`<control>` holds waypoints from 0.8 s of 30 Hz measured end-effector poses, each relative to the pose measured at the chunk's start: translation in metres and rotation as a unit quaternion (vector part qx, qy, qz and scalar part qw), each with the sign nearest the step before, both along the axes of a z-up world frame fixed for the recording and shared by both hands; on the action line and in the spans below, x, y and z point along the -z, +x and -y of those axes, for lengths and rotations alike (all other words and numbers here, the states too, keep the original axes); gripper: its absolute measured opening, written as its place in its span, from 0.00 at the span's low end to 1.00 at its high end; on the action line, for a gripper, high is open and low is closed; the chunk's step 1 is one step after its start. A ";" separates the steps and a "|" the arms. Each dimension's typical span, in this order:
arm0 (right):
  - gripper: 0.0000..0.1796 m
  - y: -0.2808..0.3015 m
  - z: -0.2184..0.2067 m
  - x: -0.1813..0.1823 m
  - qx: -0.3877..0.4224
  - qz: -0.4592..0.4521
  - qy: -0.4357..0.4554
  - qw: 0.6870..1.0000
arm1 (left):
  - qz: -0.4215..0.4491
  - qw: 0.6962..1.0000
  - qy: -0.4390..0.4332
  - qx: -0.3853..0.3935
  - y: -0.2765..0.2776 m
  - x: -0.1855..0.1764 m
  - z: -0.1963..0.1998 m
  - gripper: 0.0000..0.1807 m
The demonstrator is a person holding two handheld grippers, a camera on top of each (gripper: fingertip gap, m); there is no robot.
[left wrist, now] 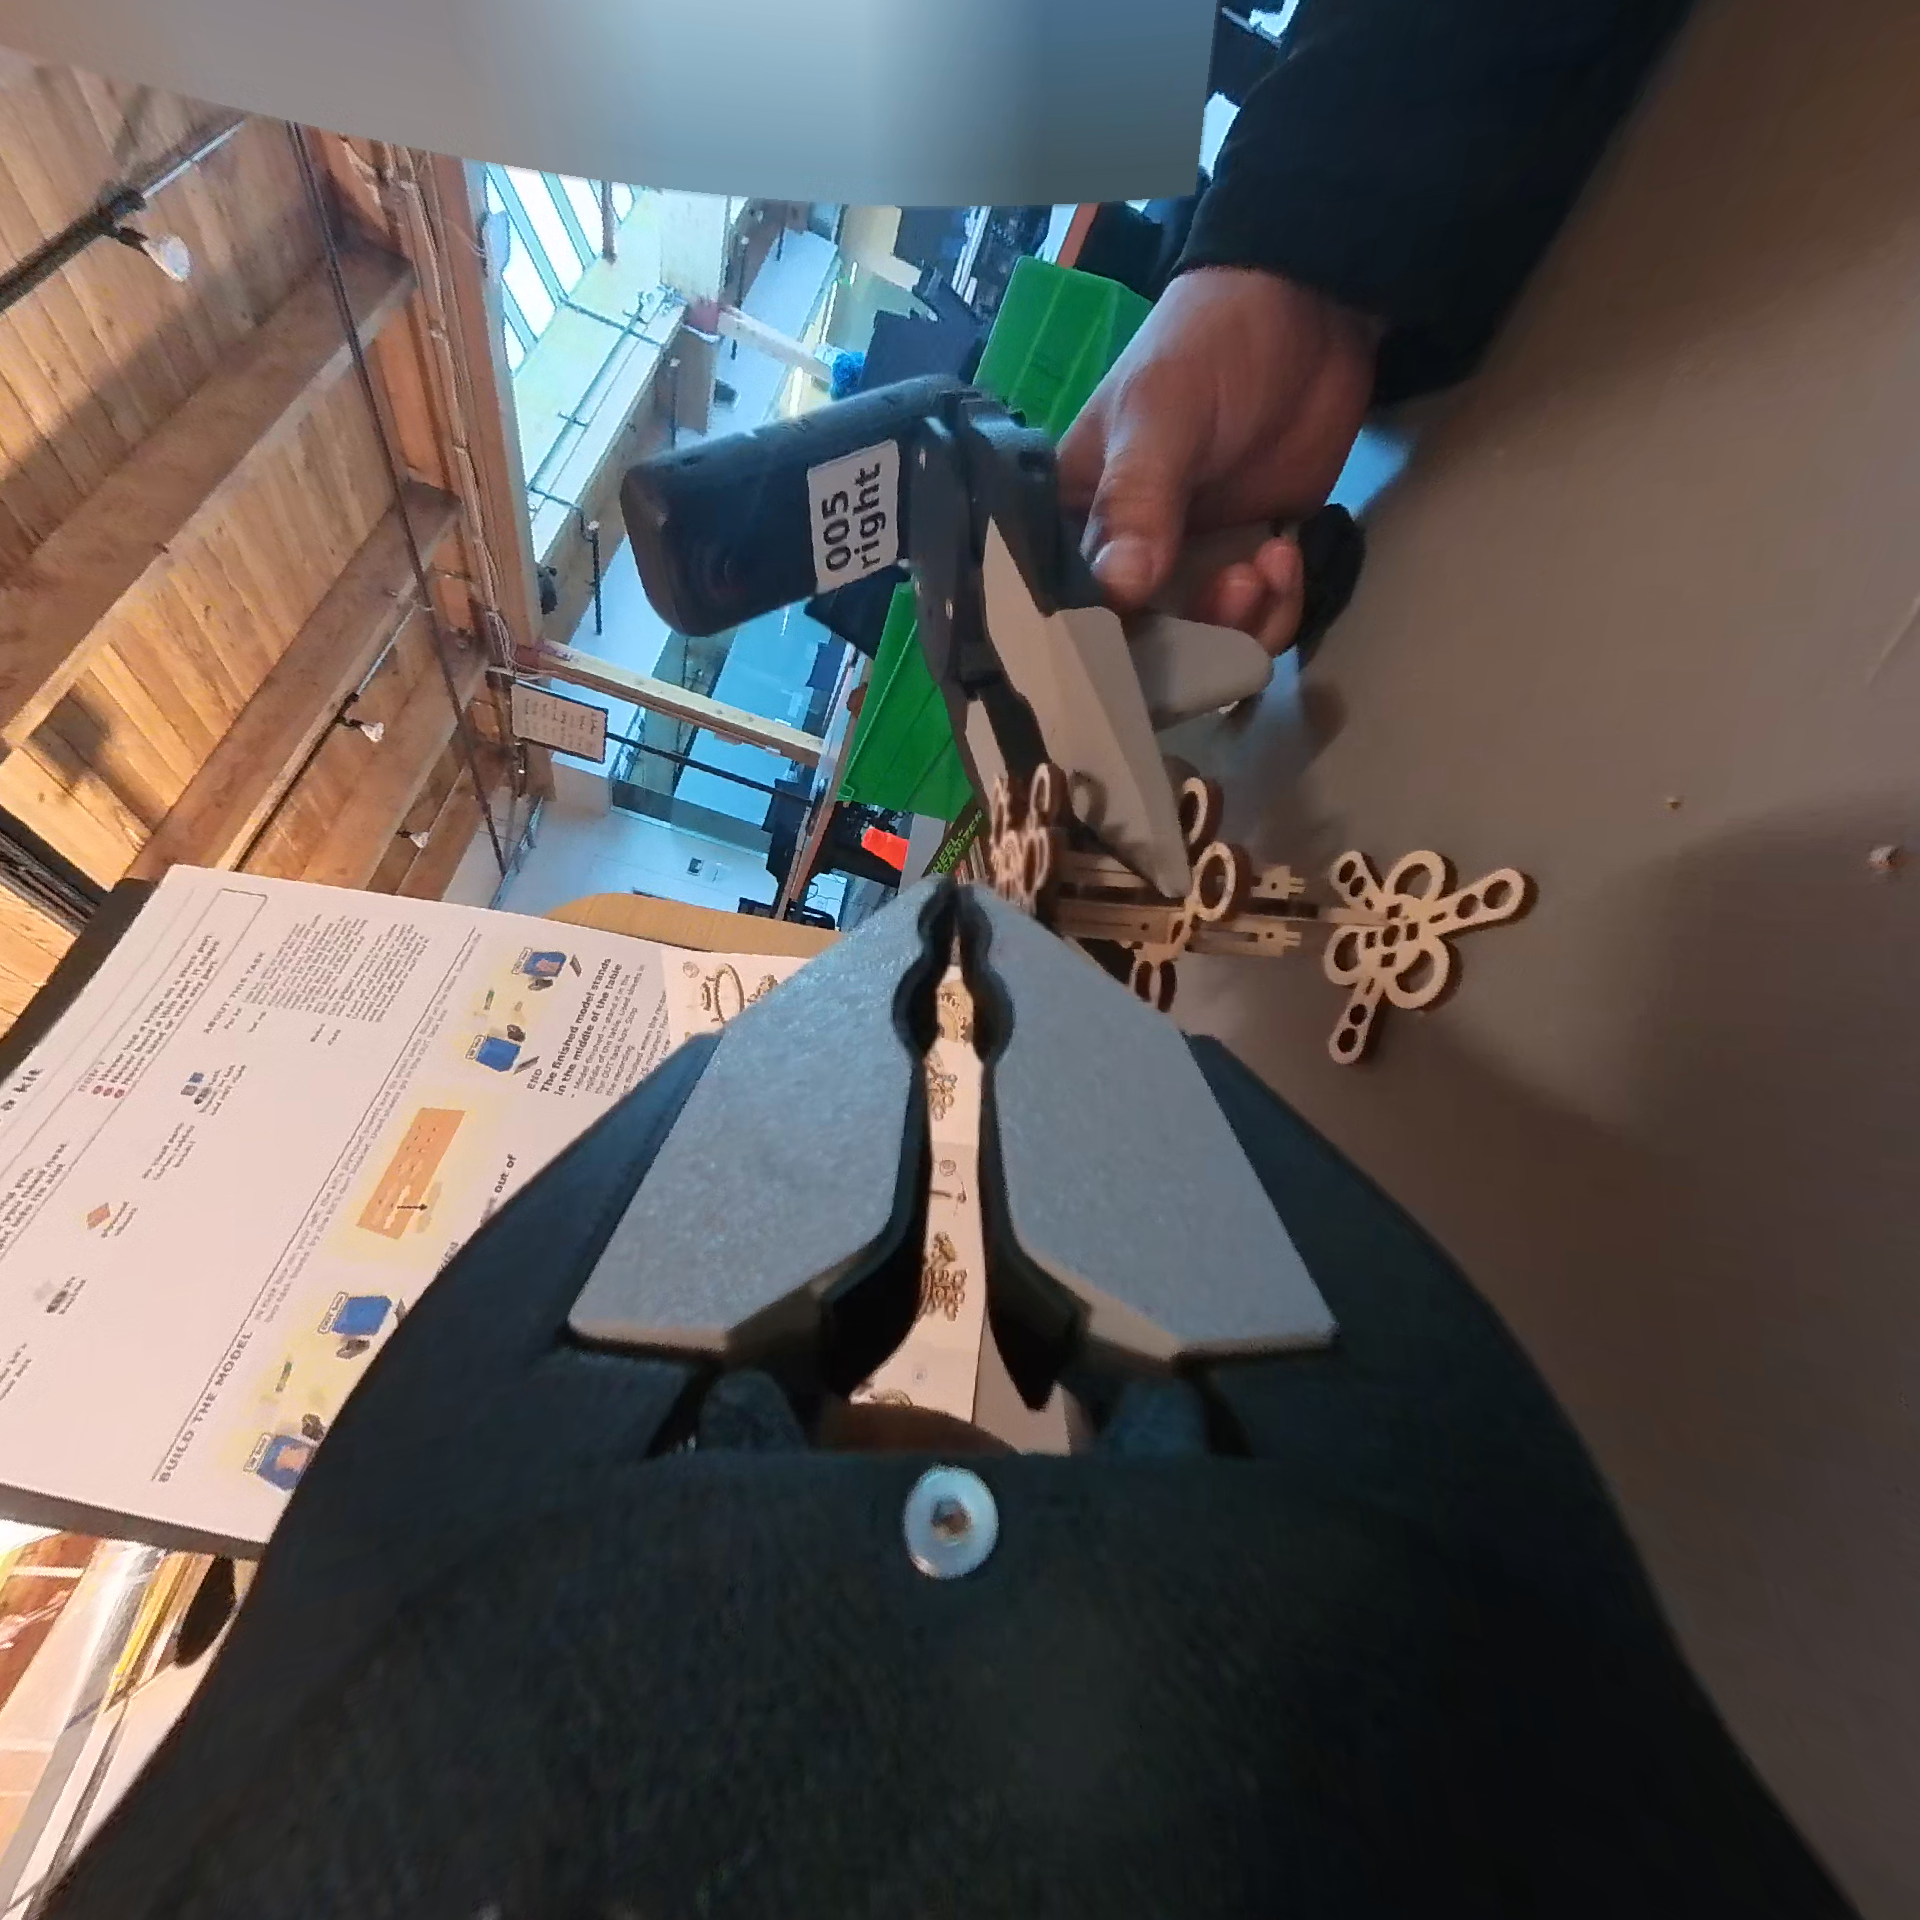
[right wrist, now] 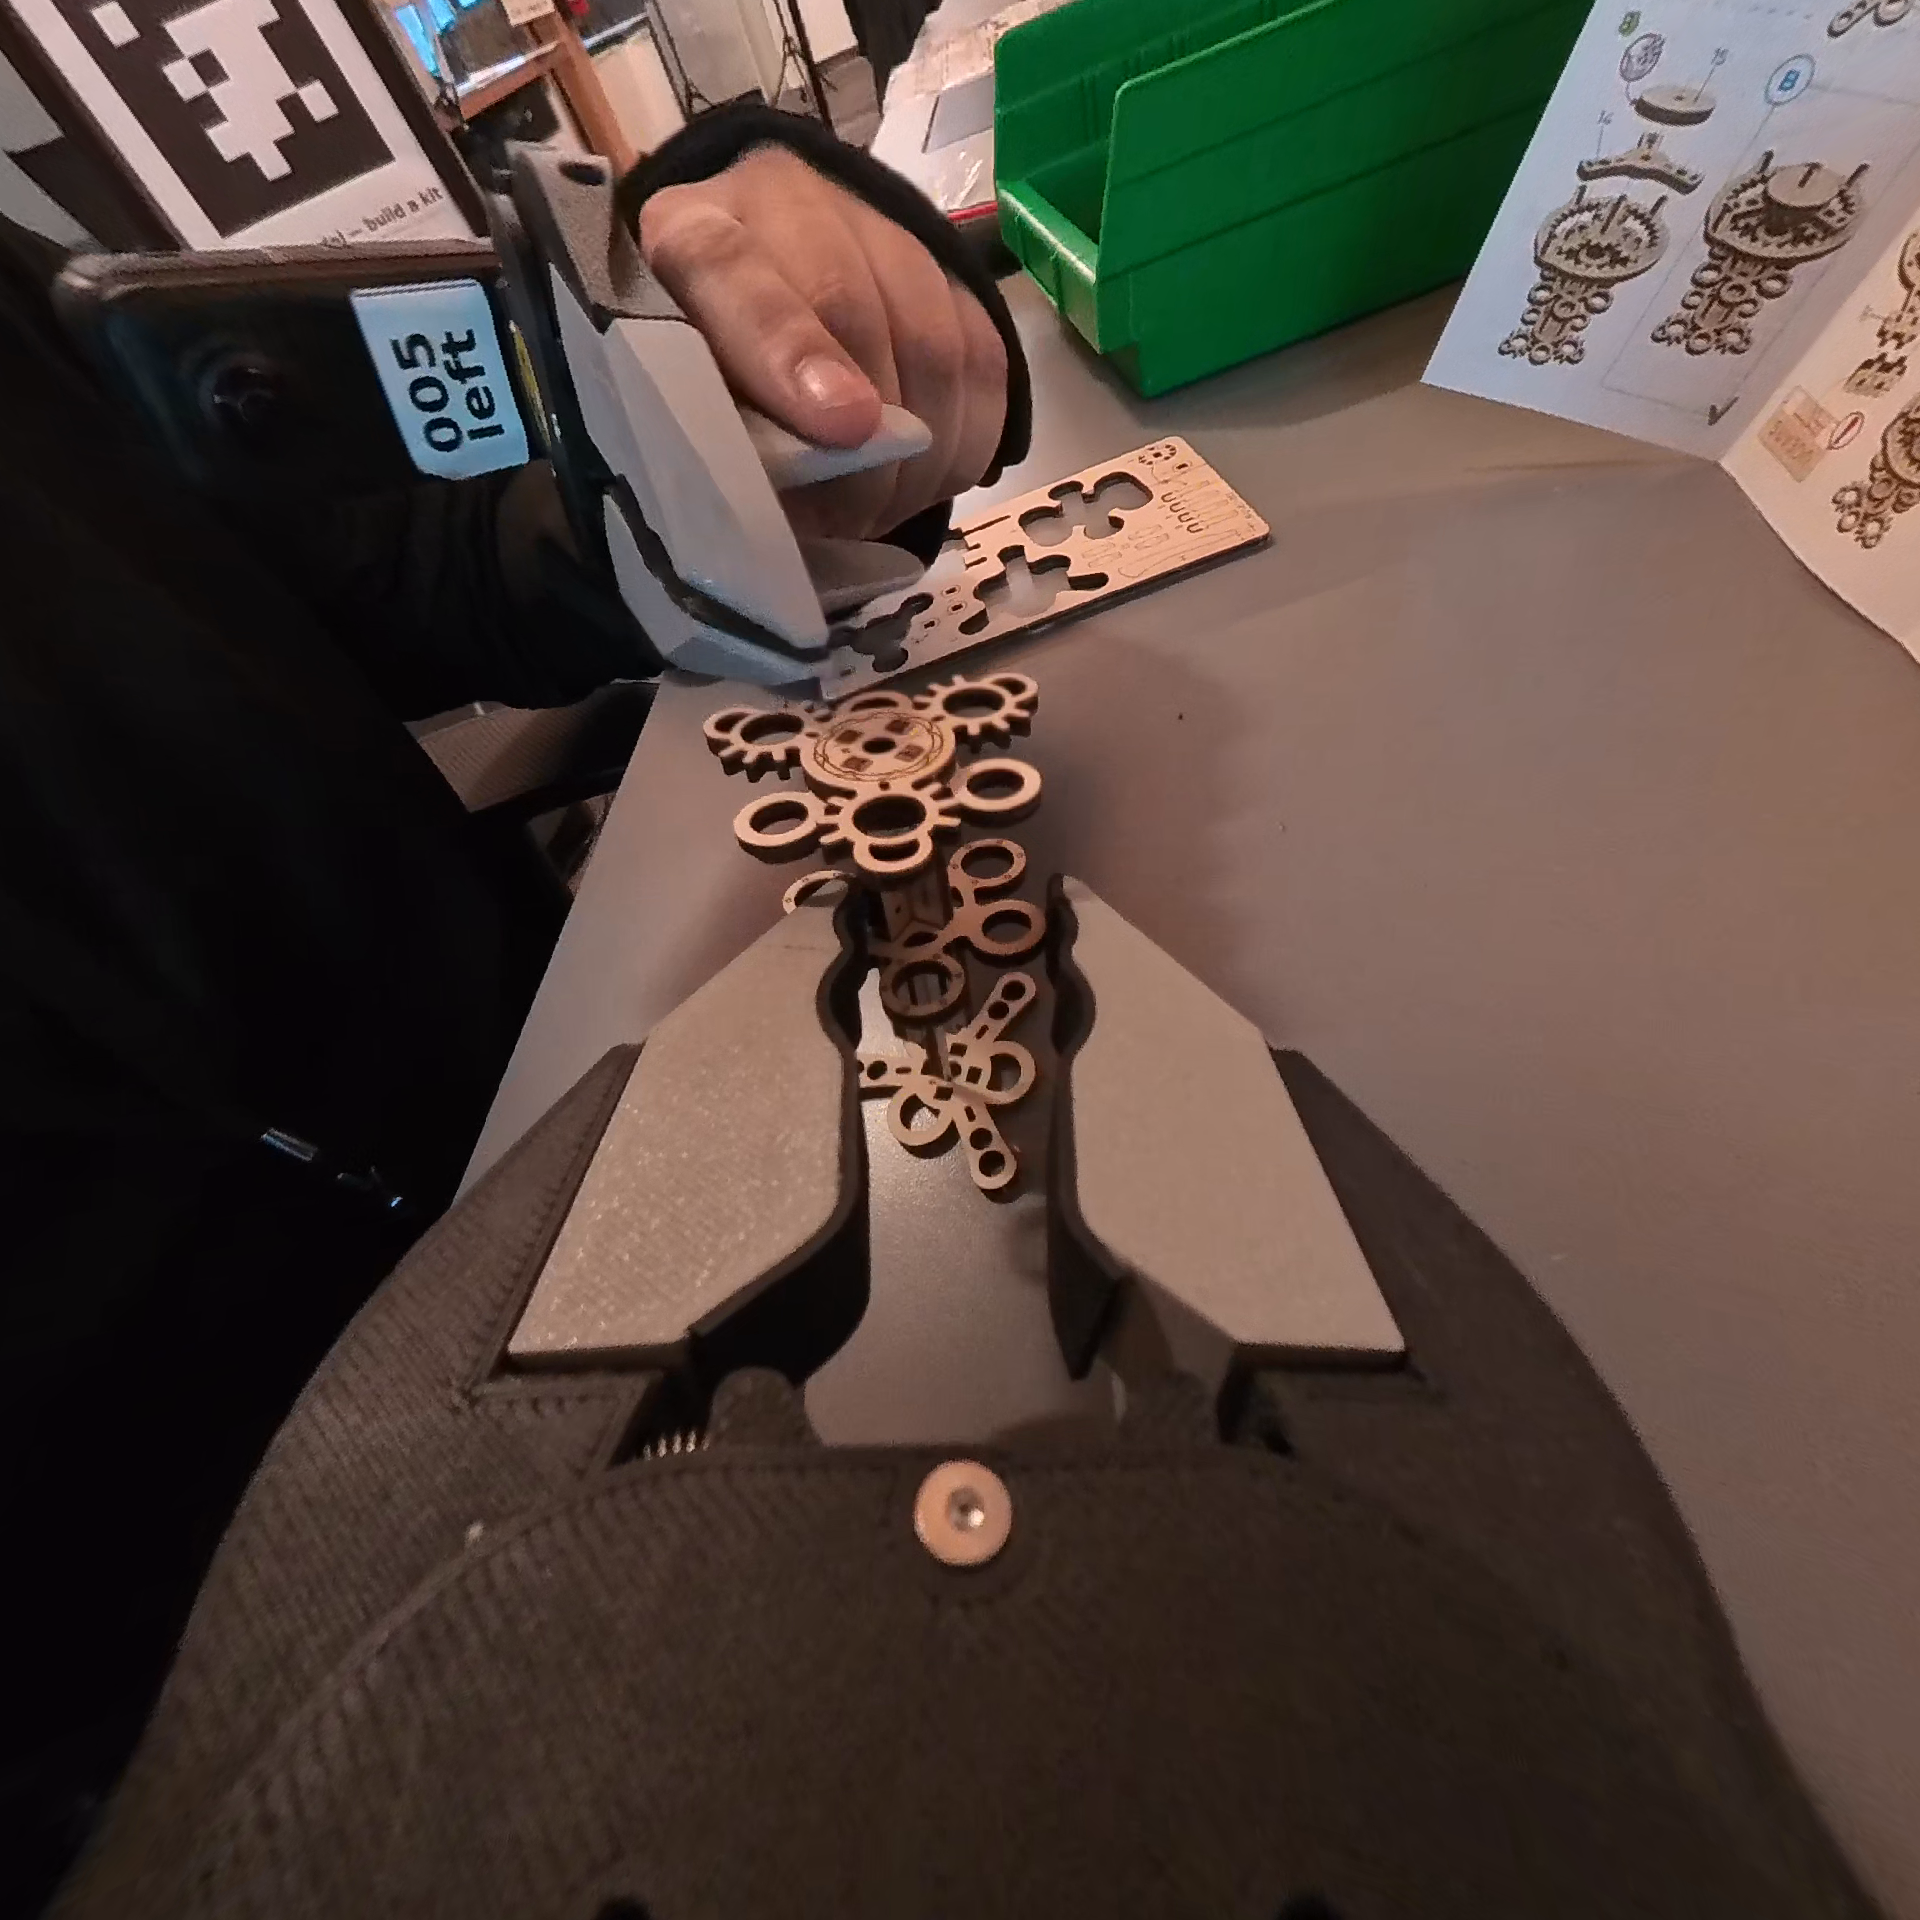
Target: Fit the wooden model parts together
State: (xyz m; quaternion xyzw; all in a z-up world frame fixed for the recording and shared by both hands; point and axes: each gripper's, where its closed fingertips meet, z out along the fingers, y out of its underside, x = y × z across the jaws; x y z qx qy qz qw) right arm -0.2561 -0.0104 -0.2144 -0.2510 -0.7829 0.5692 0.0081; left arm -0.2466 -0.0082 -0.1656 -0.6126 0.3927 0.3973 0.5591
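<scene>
The wooden model has a top plate of gear rings, a ringed column and a flat base piece on the grey table. My right gripper is closed on the column, one finger on each side. It also shows in the left wrist view, pinching the model below the top plate. My left gripper is shut and empty. Its tips sit at the far edge of the top plate.
A punched-out wooden part sheet lies behind the model. A green bin stands at the back. Instruction sheets stand upright at the right, and another page shows in the left wrist view. The table edge runs along the left. The gap from one gripper's tips to the other's is roughly 5 cm.
</scene>
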 end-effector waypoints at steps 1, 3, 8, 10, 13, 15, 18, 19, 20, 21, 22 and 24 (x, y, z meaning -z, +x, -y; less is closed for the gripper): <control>0.17 0.000 0.000 0.000 -0.001 0.000 0.002 1.000 | 0.000 1.000 0.000 0.001 0.001 0.000 0.000 0.00; 0.17 0.000 0.001 0.001 -0.001 -0.001 0.006 1.000 | -0.002 1.000 -0.003 0.002 0.002 0.001 -0.001 0.00; 0.17 0.000 0.000 0.001 0.002 -0.001 0.006 1.000 | 0.000 1.000 -0.003 -0.001 0.001 0.003 -0.002 0.00; 0.17 -0.001 0.000 0.000 0.003 -0.002 0.002 1.000 | 0.003 1.000 -0.002 -0.005 -0.001 0.001 -0.001 0.00; 0.17 -0.003 -0.004 -0.006 0.011 -0.010 -0.013 1.000 | 0.007 1.000 0.003 -0.013 -0.007 -0.002 0.001 0.02; 0.17 -0.004 -0.006 -0.009 0.013 -0.007 -0.026 1.000 | 0.018 1.000 0.005 -0.017 -0.011 -0.004 0.002 0.03; 0.17 -0.004 -0.007 -0.012 0.014 -0.004 -0.039 0.999 | 0.022 1.000 0.009 -0.020 -0.013 -0.006 0.003 0.03; 0.17 -0.004 -0.008 -0.013 0.014 -0.004 -0.043 0.999 | 0.024 0.999 0.009 -0.020 -0.013 -0.006 0.003 0.03; 0.17 -0.004 -0.008 -0.014 0.013 -0.004 -0.047 0.999 | 0.026 0.999 0.009 -0.021 -0.013 -0.006 0.003 0.03; 0.17 -0.004 -0.008 -0.014 0.012 -0.002 -0.050 0.999 | 0.028 0.999 0.009 -0.022 -0.015 -0.007 0.004 0.03; 0.17 -0.004 -0.008 -0.015 0.011 0.000 -0.054 0.998 | 0.029 0.999 0.010 -0.025 -0.016 -0.007 0.004 0.04; 0.17 -0.003 -0.008 -0.017 0.008 0.004 -0.062 0.998 | 0.030 0.999 0.012 -0.031 -0.019 -0.008 0.005 0.04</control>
